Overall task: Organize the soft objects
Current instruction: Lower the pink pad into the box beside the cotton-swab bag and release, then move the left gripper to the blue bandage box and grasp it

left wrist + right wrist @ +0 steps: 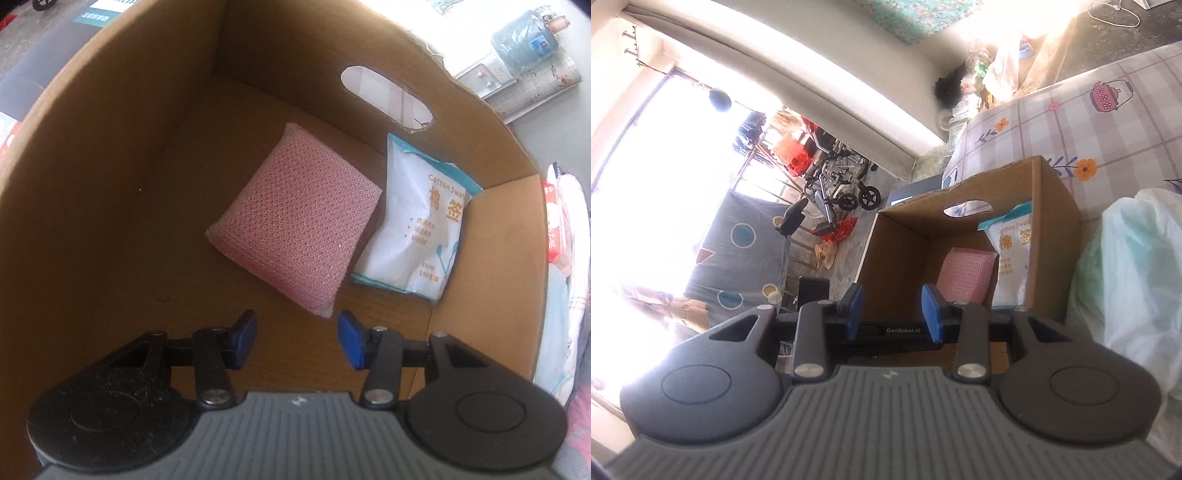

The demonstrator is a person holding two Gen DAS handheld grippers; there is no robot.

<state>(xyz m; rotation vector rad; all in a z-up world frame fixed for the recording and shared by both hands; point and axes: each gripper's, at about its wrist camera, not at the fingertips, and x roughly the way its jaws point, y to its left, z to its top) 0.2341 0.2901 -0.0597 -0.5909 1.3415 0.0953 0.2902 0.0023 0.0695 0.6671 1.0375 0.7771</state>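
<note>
Blue fingers (245,339) of the left gripper (297,341) are apart with nothing between them, just above the pink sponge (295,229) on the floor of the cardboard box (110,184). Beside the sponge, a white packet of cotton swabs (413,229) leans on the box wall. Outside the box, the right gripper (892,314) also has its fingers apart and holds nothing.
</note>
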